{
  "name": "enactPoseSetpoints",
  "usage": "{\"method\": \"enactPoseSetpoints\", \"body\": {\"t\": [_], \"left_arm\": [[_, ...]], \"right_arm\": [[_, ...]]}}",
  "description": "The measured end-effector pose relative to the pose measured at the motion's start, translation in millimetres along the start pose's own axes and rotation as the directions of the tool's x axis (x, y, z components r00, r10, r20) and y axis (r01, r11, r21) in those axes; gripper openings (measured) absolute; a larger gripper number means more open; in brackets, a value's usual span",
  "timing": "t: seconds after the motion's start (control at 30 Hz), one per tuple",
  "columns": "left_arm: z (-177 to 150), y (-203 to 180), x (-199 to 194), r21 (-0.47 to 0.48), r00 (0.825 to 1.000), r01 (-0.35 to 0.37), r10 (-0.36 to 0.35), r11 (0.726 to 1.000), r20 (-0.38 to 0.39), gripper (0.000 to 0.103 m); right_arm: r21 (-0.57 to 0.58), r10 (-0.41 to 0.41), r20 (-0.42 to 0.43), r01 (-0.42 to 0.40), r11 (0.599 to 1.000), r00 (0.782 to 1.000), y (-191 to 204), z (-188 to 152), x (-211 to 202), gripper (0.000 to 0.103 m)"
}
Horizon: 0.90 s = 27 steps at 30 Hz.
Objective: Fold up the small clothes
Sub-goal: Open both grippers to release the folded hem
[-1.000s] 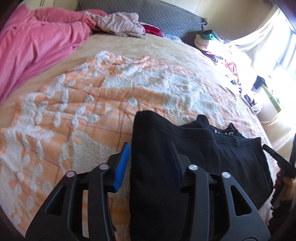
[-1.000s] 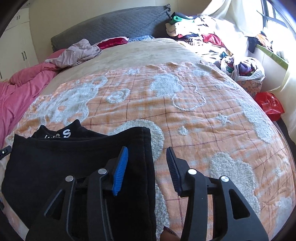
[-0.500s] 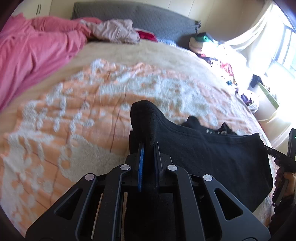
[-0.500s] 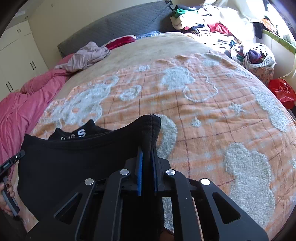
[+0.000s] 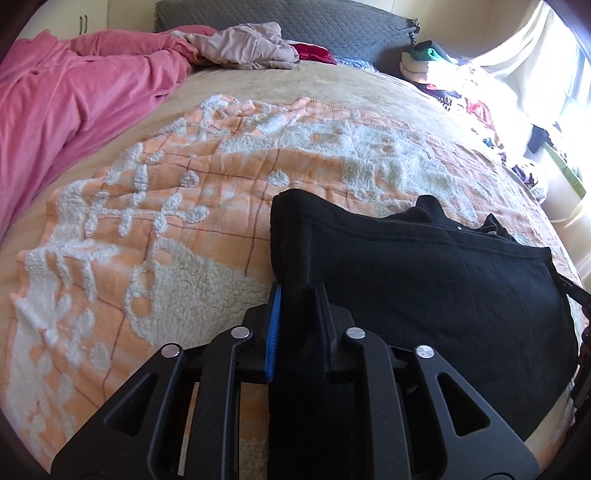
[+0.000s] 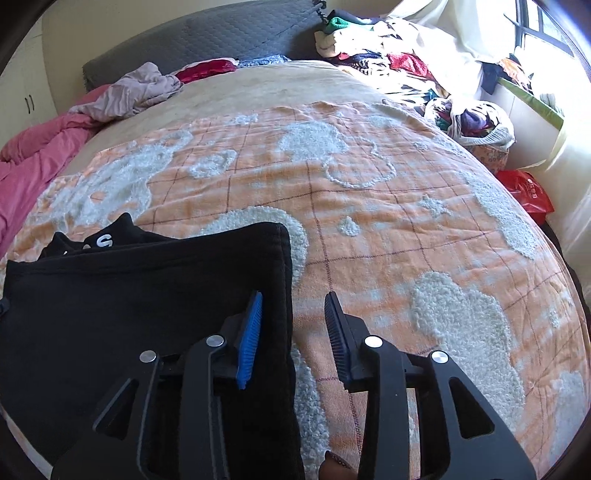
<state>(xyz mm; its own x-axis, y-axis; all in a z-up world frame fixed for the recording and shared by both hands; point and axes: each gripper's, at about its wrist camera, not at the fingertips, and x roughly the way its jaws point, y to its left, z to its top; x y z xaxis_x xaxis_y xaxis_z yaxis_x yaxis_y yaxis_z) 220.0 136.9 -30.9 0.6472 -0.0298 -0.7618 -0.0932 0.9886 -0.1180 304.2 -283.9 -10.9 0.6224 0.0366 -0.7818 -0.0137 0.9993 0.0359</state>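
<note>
A black garment (image 5: 424,288) lies folded on the orange and white blanket (image 5: 166,221), with white lettering showing at its far edge (image 6: 105,242). My left gripper (image 5: 297,291) has the garment's left corner bunched between its pads. Its jaws are opening, but the cloth still fills the narrow gap. My right gripper (image 6: 293,299) is opening, its pads well apart. The right edge of the black garment (image 6: 147,295) lies flat on the blanket (image 6: 369,221) between the fingers, and neither pad presses on it.
A pink duvet (image 5: 74,96) is heaped at the left of the bed, with a crumpled mauve garment (image 5: 243,44) by the grey headboard (image 5: 314,22). Piled clothes (image 6: 388,62) and a bag of laundry (image 6: 476,122) sit at the right. A red bag (image 6: 528,192) is on the floor.
Both grippers closed on the garment's near corners and raised them. Now the right has let go and its corner lies flat. The left has sunk and loosened, with cloth still between its pads.
</note>
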Motion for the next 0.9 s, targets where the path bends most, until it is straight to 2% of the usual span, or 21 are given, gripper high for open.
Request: {"method": "enactPoseSetpoints", "body": {"t": [0.1, 0.2, 0.3, 0.5, 0.7, 0.9], "left_arm": [[-2, -5, -11, 0.017, 1.0, -0.014, 0.014, 1.0, 0.009, 0.019], [-5, -12, -23, 0.047, 1.0, -0.005, 0.004, 0.999, 0.016, 0.032], [-9, -18, -31, 0.05, 1.0, 0.003, -0.004, 0.999, 0.016, 0.036], [-18, -30, -45, 0.08, 1.0, 0.018, -0.019, 0.997, 0.022, 0.044], [-27, -42, -62, 0.113, 0.998, 0.032, -0.037, 0.993, 0.043, 0.045], [-42, -48, -63, 0.121, 0.998, 0.062, -0.063, 0.991, 0.007, 0.045]], "right_arm": [[0.014, -0.001, 0.012, 0.001, 1.0, 1.0, -2, -3, -10, 0.04], [0.006, -0.005, 0.037, 0.005, 1.0, 0.999, 0, -6, -23, 0.042], [-0.034, 0.006, 0.044, -0.005, 0.999, 0.999, 9, -11, -34, 0.048], [-0.095, 0.064, 0.06, -0.059, 0.994, 0.996, 28, -20, -54, 0.048], [-0.134, 0.146, 0.052, -0.138, 0.981, 0.988, 48, -34, -73, 0.052], [-0.145, 0.19, 0.024, -0.184, 0.972, 0.982, 58, -50, -83, 0.053]]}}
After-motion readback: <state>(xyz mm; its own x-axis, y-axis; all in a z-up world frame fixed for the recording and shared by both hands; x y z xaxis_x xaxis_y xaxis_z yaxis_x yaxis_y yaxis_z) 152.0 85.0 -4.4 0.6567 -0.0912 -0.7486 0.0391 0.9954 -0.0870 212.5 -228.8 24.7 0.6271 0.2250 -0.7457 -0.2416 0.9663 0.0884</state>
